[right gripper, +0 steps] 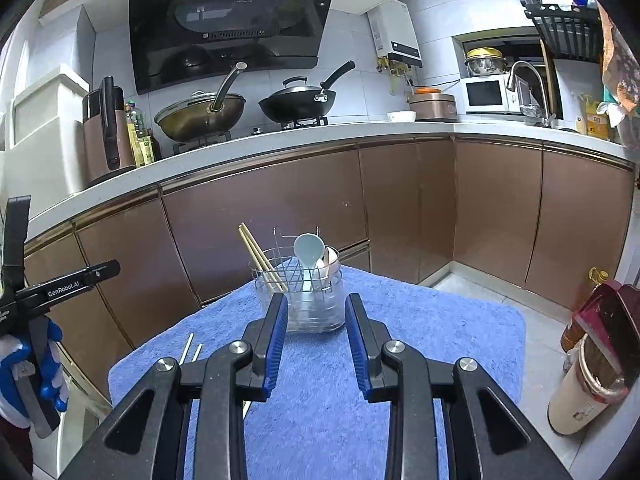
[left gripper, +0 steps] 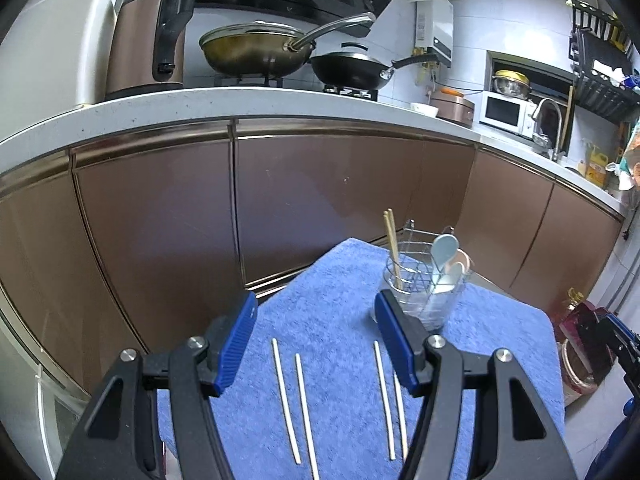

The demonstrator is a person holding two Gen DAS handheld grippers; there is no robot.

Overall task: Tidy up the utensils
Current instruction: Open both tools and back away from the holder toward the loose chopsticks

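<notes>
A clear utensil holder with a wire rack stands at the far side of a blue towel. It holds a pair of wooden chopsticks and a pale blue spoon with other light spoons. Several white chopsticks lie loose on the towel. My left gripper is open and empty above them. In the right wrist view the holder sits just beyond my right gripper, which is open and empty. Two loose chopstick tips show at its left.
Brown cabinet doors under a white counter stand behind the towel. Woks sit on the stove. A cream tumbler stands on the floor at right. The gloved hand holding the left gripper shows at the left edge.
</notes>
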